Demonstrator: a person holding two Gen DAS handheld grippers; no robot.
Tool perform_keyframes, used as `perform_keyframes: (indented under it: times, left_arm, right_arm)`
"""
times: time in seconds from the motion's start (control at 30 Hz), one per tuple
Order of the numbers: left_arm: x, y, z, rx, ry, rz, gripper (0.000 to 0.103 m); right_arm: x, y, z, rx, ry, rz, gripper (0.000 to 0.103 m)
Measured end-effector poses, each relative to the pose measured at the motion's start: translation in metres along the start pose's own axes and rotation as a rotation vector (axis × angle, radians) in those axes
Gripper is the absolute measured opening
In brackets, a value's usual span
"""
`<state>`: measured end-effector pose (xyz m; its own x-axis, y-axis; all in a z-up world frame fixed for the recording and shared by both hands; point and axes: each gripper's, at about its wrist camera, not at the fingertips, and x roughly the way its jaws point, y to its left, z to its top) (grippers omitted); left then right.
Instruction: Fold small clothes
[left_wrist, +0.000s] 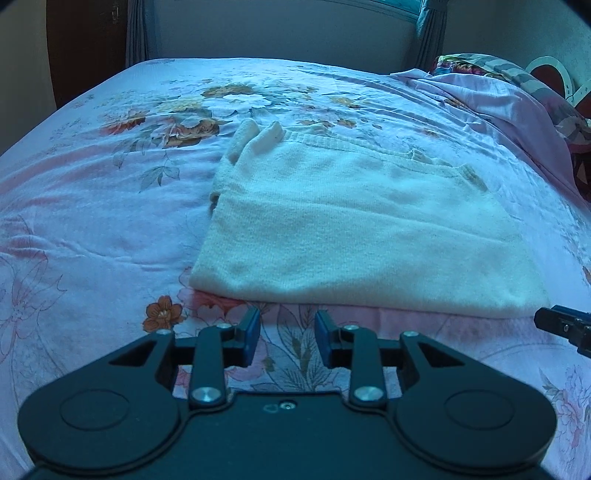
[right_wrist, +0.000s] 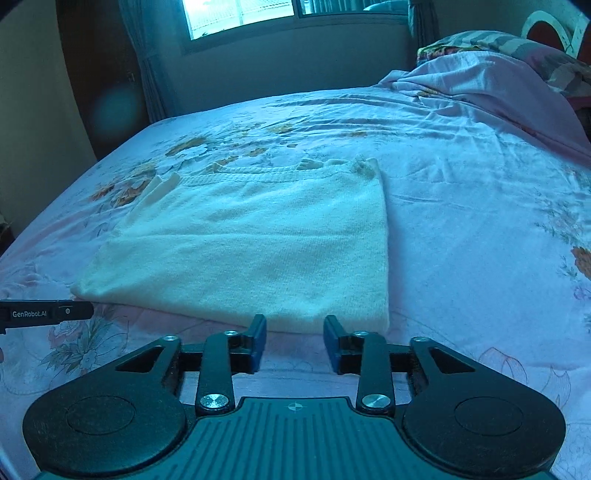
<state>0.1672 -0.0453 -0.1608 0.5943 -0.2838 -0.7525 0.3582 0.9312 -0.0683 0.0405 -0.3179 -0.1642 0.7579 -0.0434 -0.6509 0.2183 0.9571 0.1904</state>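
Note:
A cream knitted sweater (left_wrist: 354, 229) lies flat on the bed, sleeves folded in, two cuffs sticking out at its far left. It also shows in the right wrist view (right_wrist: 251, 251). My left gripper (left_wrist: 287, 325) is open and empty, just short of the sweater's near hem, left of its middle. My right gripper (right_wrist: 294, 330) is open and empty at the near hem by the sweater's right corner. The right gripper's tip shows at the right edge of the left wrist view (left_wrist: 565, 326); the left gripper's tip shows at the left edge of the right wrist view (right_wrist: 44, 314).
The bed (left_wrist: 92, 206) has a pink floral sheet. A bunched pink blanket (right_wrist: 491, 85) and a patterned pillow (left_wrist: 476, 64) lie at the far right. A wall with a window (right_wrist: 240, 14) and curtains stands behind the bed.

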Motion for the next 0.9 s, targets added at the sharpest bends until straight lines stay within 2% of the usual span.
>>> perform_keyframes:
  times: [0.03,0.4,0.6,0.7,0.8,0.83,0.9]
  left_arm:
    - [0.001,0.0,0.0,0.0,0.0,0.004,0.032]
    - [0.018,0.001,0.015,-0.011,-0.009,0.024,0.035]
    - [0.029,-0.005,0.023,0.015,-0.016,0.019,0.035]
    - [0.035,-0.009,0.029,0.016,-0.026,-0.007,0.035]
    - [0.05,-0.011,0.032,0.023,-0.022,-0.003,0.041]
    - [0.055,-0.01,0.032,0.033,-0.019,0.0,0.043]
    - [0.054,-0.008,0.035,0.043,-0.037,-0.003,0.042]
  right_arm:
    - [-0.001,-0.003,-0.001,0.006,-0.005,-0.011,0.053]
    - [0.018,-0.01,0.018,0.01,-0.01,-0.049,0.053]
    - [0.039,0.003,0.028,-0.021,-0.008,-0.017,0.053]
    - [0.051,0.009,0.033,-0.035,-0.017,-0.008,0.053]
    - [0.069,0.008,0.034,-0.042,0.017,-0.015,0.053]
    - [0.078,0.005,0.032,-0.046,0.053,-0.033,0.053]
    - [0.081,0.0,0.032,-0.048,0.051,-0.022,0.052]
